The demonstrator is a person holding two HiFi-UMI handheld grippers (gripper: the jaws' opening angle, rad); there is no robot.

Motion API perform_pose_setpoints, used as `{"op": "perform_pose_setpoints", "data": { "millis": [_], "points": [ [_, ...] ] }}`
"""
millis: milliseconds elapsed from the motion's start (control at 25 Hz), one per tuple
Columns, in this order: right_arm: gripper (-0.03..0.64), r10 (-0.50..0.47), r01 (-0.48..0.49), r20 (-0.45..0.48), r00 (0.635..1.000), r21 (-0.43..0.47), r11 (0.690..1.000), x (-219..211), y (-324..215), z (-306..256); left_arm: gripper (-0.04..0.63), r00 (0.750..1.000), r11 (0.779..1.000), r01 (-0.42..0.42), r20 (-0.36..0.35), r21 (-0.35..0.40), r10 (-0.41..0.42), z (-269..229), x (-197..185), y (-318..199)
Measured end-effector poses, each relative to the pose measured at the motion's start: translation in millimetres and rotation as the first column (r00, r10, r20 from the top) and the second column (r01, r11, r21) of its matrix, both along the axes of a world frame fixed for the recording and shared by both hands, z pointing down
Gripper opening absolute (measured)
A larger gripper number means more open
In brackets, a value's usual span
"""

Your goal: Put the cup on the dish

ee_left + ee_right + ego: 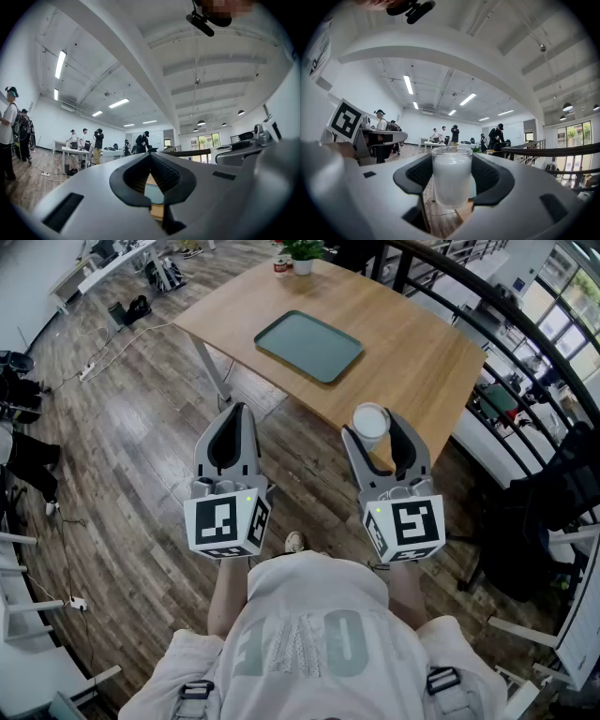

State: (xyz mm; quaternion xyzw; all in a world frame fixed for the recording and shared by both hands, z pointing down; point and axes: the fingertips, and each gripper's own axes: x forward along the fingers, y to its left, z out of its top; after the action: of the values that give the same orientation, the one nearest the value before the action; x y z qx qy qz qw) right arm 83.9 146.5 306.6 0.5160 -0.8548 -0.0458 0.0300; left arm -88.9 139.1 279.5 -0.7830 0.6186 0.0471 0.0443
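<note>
A frosted white cup (370, 422) sits upright between the jaws of my right gripper (373, 427), which is shut on its sides. It is held over the near edge of the wooden table (422, 352). In the right gripper view the cup (451, 176) fills the gap between the black pads (418, 174), with floor showing below it. The dish, a flat grey-green tray (309, 346), lies in the middle of the table, ahead and to the left of the cup. My left gripper (236, 411) is shut and holds nothing, over the floor short of the table. Through its jaws I see a sliver of the tray (153, 193).
A potted plant (302, 253) and a small can (280, 266) stand at the table's far edge. A black railing (487, 306) runs behind the table on the right, with dark chairs (553, 493) near it. Cables and a power strip (89, 369) lie on the wood floor at left. People stand far off.
</note>
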Motion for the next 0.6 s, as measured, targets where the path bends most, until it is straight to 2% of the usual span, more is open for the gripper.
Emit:
{"op": "perform_pose_setpoints", "data": {
  "millis": [440, 600],
  "points": [
    [0.261, 0.006, -0.007, -0.013, 1.0, -0.019, 1.0, -13, -4, 5, 0.009, 1.0, 1.0, 0.009, 0.017, 0.002, -0.009, -1, -14, -5],
    [0.261, 0.011, -0.011, 0.012, 1.0, -0.019, 1.0, -19, -11, 6, 0.009, 1.0, 1.0, 0.003, 0.011, 0.006, -0.003, 1, -23, -13]
  ]
}}
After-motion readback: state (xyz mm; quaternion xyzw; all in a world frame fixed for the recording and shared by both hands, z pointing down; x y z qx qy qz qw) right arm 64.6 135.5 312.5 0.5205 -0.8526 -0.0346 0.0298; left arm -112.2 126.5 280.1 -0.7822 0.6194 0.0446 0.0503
